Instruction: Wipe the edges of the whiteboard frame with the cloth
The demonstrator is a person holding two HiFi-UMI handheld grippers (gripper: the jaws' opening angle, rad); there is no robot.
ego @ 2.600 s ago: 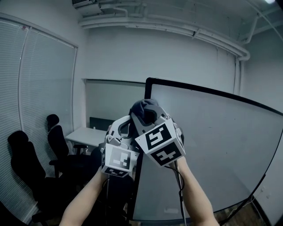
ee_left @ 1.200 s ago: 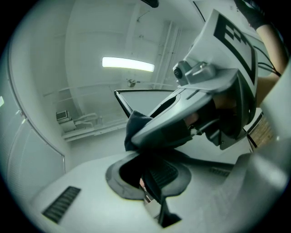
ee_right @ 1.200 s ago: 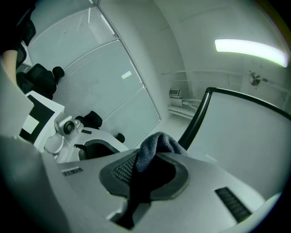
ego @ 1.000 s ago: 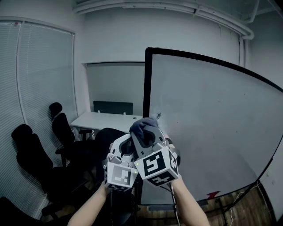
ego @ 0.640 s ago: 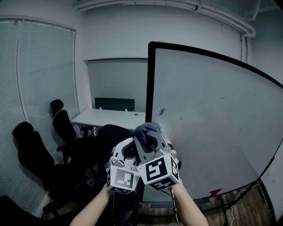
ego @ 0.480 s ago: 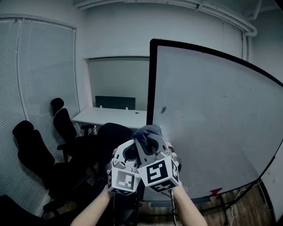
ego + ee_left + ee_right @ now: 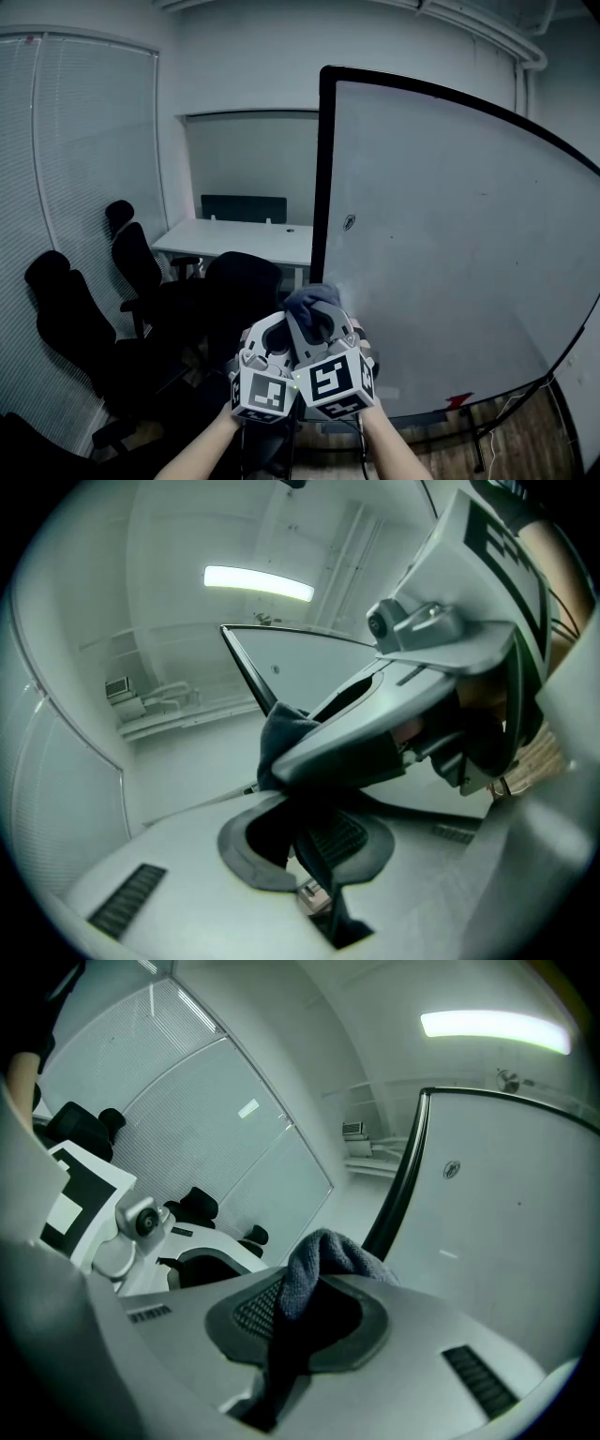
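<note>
Right now both grippers sit at 6 o'clock, side by side. Right gripper (image 7: 320, 325) jaws are clamped on the grey cloth (image 7: 313, 300). Left gripper (image 7: 271, 343) jaws are nearly together on a dark fold, apparently the same cloth. The cloth is just beside the whiteboard frame (image 7: 321, 187), at the low end of its left edge; can't tell if touching.

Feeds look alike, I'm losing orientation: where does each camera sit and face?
Head view: on the person's head, facing the whiteboard frame; forearms, left tool, right tool, cloth show.
Left gripper view: on the left tool, aimed upward past its jaws; the right tool crosses overhead.
Right gripper view: on the right tool, along jaws shut on the cloth; left tool at left.
Shared: cloth and whiteboard frame, all three.
</note>
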